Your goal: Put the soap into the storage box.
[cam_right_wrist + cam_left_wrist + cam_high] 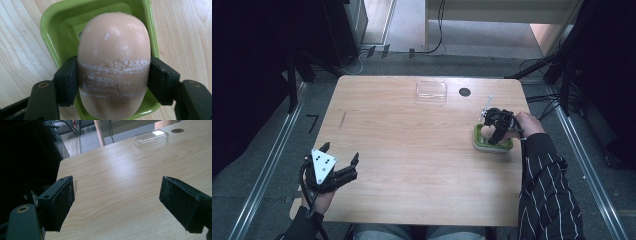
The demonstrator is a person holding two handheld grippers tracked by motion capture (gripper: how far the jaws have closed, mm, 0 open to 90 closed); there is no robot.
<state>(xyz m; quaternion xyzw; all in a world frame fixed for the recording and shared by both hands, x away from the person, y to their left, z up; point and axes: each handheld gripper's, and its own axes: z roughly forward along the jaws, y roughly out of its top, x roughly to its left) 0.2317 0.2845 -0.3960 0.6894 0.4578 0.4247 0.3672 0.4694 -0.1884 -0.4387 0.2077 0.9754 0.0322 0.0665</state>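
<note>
Soap first: one rounded peach-coloured bar of soap (113, 67), and it's sitting over the one lime-green square plastic soap dish (52, 32) on the right side of the light wooden table (412, 150), near the right edge.

Going left to right across the high view: the left gripper (341, 161) is held at the near-left corner of the table, grey three-cornered plate on top, jaws spread wide with nothing between them. In the left gripper view you just get bare wood between the two black pads (65, 200). Towards the far edge, around the middle, there's one clear rectangular plastic lid (431, 91) lying flat, and just to its right one small dark round hole (464, 92) in the tabletop. Both are well apart from the dish.

Then the right gripper (113, 82), one hand (527, 124) on it, pointing down at the dish. Its jaws are pinching the soap bar from both sides, pads touching it around the lower half, right where the whitish scuffed bands run across the bar. Can't tell if the bar is touching the dish bottom.
</note>
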